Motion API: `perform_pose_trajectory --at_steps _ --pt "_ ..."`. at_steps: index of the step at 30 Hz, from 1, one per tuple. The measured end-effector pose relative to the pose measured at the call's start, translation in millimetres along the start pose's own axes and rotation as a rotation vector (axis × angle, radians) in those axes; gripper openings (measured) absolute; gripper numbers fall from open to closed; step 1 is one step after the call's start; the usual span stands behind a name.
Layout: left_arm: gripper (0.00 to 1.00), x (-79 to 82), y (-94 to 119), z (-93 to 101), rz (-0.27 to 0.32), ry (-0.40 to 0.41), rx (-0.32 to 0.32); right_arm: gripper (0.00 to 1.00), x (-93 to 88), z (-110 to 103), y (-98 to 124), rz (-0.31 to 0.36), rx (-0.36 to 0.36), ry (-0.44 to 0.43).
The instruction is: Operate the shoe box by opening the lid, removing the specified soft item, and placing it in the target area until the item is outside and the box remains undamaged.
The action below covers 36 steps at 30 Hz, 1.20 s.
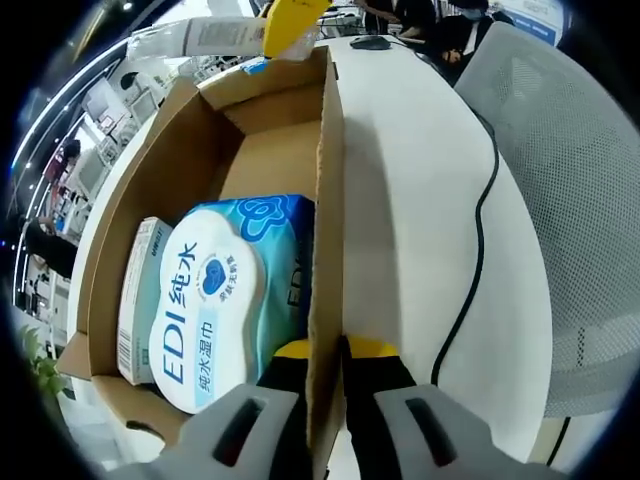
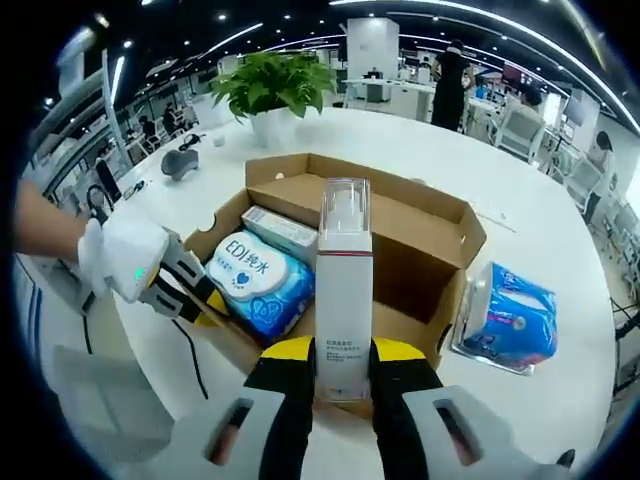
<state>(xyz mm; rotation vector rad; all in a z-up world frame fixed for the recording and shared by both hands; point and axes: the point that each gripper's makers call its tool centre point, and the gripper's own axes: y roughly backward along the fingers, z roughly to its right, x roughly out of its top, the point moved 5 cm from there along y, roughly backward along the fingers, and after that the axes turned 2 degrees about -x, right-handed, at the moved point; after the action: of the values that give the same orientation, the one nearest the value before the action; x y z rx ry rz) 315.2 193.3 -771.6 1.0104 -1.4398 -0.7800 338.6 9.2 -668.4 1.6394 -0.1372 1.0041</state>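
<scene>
An open cardboard box (image 1: 270,150) sits on a white table. Inside lie a blue EDI wet-wipes pack (image 1: 215,300) and a slim white-and-teal carton (image 1: 140,300) beside it. My left gripper (image 1: 325,348) is shut on the box's side wall, one yellow-tipped jaw on each side of it. In the right gripper view, my right gripper (image 2: 343,350) is shut on a tall white bottle (image 2: 343,290) with a clear cap, held upright at the near side of the box (image 2: 400,230). The wipes pack (image 2: 258,280) and carton (image 2: 280,232) lie in the box's left half. The left gripper (image 2: 205,300) clamps the left wall.
A second blue wipes pack (image 2: 505,315) lies on the table (image 2: 560,250) right of the box. A potted plant (image 2: 272,95) and a grey mouse (image 2: 180,163) stand beyond it. A black cable (image 1: 480,230) runs along the table by a grey mesh chair (image 1: 580,180).
</scene>
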Motion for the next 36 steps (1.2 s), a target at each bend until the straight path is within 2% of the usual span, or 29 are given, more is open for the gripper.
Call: perform_pose_trajectory --at_steps 10,20,23,27,36 --pt "0.03 -0.5 -0.6 -0.9 0.001 0.000 0.000 0.17 -2.5 7.3 18.9 0.031 0.006 -0.061" --pt "0.03 -0.4 -0.6 -0.8 0.000 0.001 -0.002 0.17 -0.3 10.9 36.5 0.079 -0.003 -0.079" --pt "0.03 -0.3 -0.4 -0.6 0.000 0.001 -0.002 0.17 0.2 9.8 39.6 0.084 0.001 -0.076" --pt "0.03 -0.3 -0.4 -0.9 -0.002 0.003 -0.004 0.17 -2.9 12.6 44.9 0.051 -0.012 -0.062" --pt "0.03 -0.1 -0.3 -1.0 -0.008 0.007 -0.011 0.17 -7.2 27.3 63.2 0.074 -0.026 -0.083"
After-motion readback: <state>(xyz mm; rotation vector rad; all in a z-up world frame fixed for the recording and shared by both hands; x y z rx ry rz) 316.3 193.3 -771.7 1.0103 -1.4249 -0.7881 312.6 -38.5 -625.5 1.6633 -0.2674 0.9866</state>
